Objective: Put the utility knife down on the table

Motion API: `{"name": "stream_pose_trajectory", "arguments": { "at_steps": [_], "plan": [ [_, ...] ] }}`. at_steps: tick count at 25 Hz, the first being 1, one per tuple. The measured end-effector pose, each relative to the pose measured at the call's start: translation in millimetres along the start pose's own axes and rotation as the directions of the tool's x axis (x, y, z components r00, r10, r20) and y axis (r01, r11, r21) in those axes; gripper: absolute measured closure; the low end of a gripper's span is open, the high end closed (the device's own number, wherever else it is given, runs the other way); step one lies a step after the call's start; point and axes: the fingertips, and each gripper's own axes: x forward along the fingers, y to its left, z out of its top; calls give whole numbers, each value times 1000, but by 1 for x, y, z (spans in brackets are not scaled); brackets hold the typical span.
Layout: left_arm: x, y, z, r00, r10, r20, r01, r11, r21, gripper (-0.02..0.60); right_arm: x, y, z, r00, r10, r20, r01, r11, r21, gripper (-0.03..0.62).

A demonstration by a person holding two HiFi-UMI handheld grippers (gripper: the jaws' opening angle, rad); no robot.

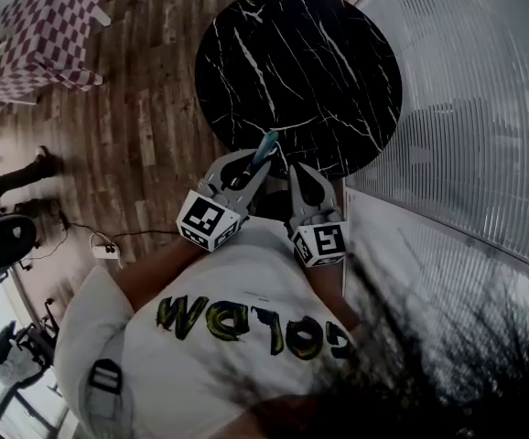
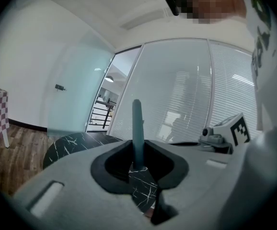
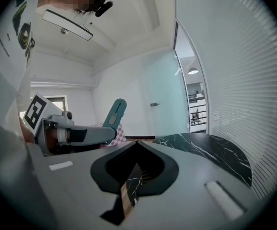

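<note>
Head view: the left claw (image 1: pixel 253 165) is clamped on the teal utility knife (image 1: pixel 266 144), which sticks out past its tips above the near rim of the round black marble desk (image 1: pixel 301 62). The right claw (image 1: pixel 304 174) sits just beside the left one, on its right.

Left gripper view: the knife (image 2: pixel 137 121) stands upright between the jaws, pinched at its lower end. The desk (image 2: pixel 74 145) lies ahead and to the left of the tips.

Right gripper view: the right claw (image 3: pixel 136 143) is closed, its tips meeting with nothing between them. The knife (image 3: pixel 113 113) shows off to its left, and the desk (image 3: pixel 210 150) stretches ahead to the right
</note>
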Motion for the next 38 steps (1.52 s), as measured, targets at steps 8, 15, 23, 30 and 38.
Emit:
{"name": "stream_pose_trajectory", "arguments": {
  "at_steps": [8,15,23,30,38],
  "plan": [
    [24,6,-3,999,41,-16,-41,999,1,509,1,-30,0,1000,7,-2,-7,1000,8,594],
    [43,-8,-5,999,43,-26,-43,999,6,509,-7,-51,1,1000,18,-6,-18,1000,1,594],
    [59,-3,-26,992,57,-114,-56,998,15,509,-2,-68,-10,999,20,-42,-19,1000,13,594],
    [70,13,-55,977,75,-199,-76,997,5,509,10,-71,-22,997,38,-62,-38,999,14,594],
    [82,33,-104,945,85,-314,-81,996,26,508,18,-86,-50,995,32,-89,-29,999,34,594]
  ]
}}
